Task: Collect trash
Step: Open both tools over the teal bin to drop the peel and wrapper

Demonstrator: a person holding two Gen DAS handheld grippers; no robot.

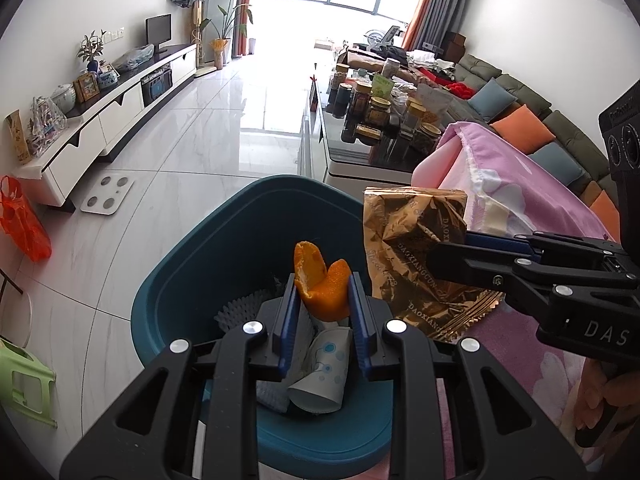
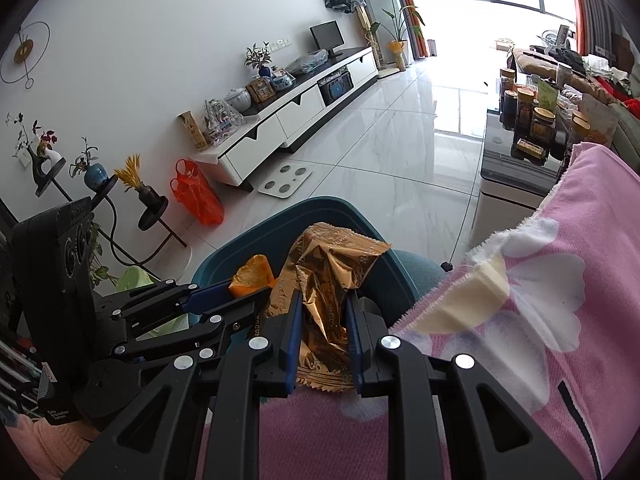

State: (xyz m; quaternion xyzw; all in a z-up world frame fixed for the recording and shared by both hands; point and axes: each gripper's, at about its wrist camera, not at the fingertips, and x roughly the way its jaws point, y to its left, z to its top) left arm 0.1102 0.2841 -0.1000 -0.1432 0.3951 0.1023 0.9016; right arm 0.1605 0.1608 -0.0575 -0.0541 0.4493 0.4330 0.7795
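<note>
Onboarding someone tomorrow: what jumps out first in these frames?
The bright orange peel pinched in the left gripper, right above the teal bin that already holds a paper cup. Beside it, a crinkled gold wrapper clamped in the right gripper, over the bin's edge next to the pink cloth.

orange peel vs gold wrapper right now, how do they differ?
The orange peel is a small, curled, matte scrap; the gold wrapper is a larger, crinkled, shiny printed packet. The peel is in the left hand-held gripper above the blue bin; the wrapper is in the right hand-held gripper nearer its rim. Both are pinched upright.
</note>
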